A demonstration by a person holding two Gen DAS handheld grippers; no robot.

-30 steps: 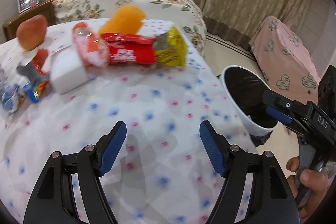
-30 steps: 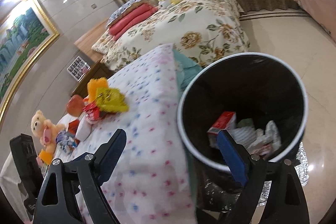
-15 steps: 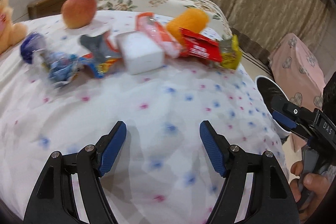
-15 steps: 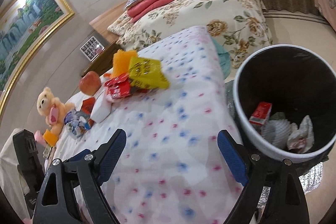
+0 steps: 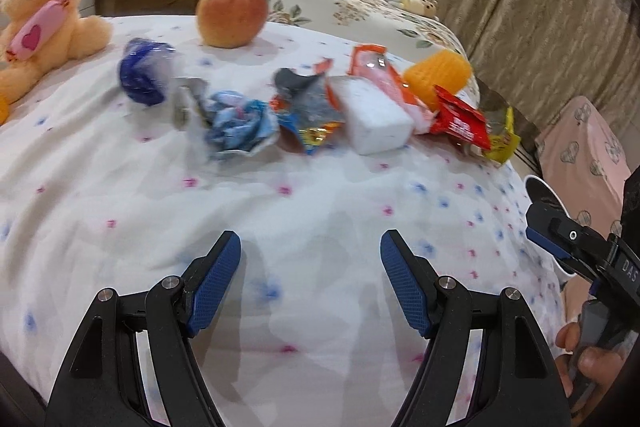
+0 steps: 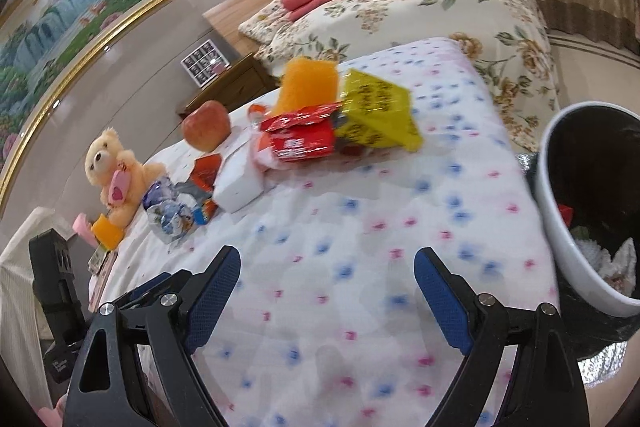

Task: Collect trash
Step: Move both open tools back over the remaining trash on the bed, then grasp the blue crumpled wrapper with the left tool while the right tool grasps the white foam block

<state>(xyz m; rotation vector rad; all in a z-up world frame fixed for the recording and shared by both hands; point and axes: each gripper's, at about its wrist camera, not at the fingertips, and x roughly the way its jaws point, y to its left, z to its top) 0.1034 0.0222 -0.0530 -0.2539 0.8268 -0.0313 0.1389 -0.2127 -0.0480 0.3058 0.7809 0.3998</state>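
Observation:
A row of trash lies across the dotted bedspread (image 5: 280,219): a blue wrapper (image 5: 144,75), a crumpled blue-and-white wrapper (image 5: 236,125), a torn snack bag (image 5: 308,107), a white block (image 5: 374,115), a red packet (image 5: 460,119) and a yellow packet (image 5: 502,139). My left gripper (image 5: 310,267) hangs open and empty above the bedspread, short of the row. My right gripper (image 6: 326,279) is open and empty too, over the spread, with the red packet (image 6: 300,139) and yellow packet (image 6: 376,111) ahead. The black-lined white bin (image 6: 588,203) stands at its right, with trash inside.
An apple (image 5: 230,17), an orange sponge (image 5: 440,75) and a teddy bear (image 5: 38,15) also sit on the bed. A second bed with a floral cover (image 6: 460,7) stands behind. A pink heart-patterned cover (image 5: 584,155) is at the right. A hand (image 5: 588,359) holds the right gripper.
Both grippers have swung left, away from the bin and over the bedspread. The bin has slid toward the right edge of both views, and the teddy bear and blue wrappers have come into the left view.

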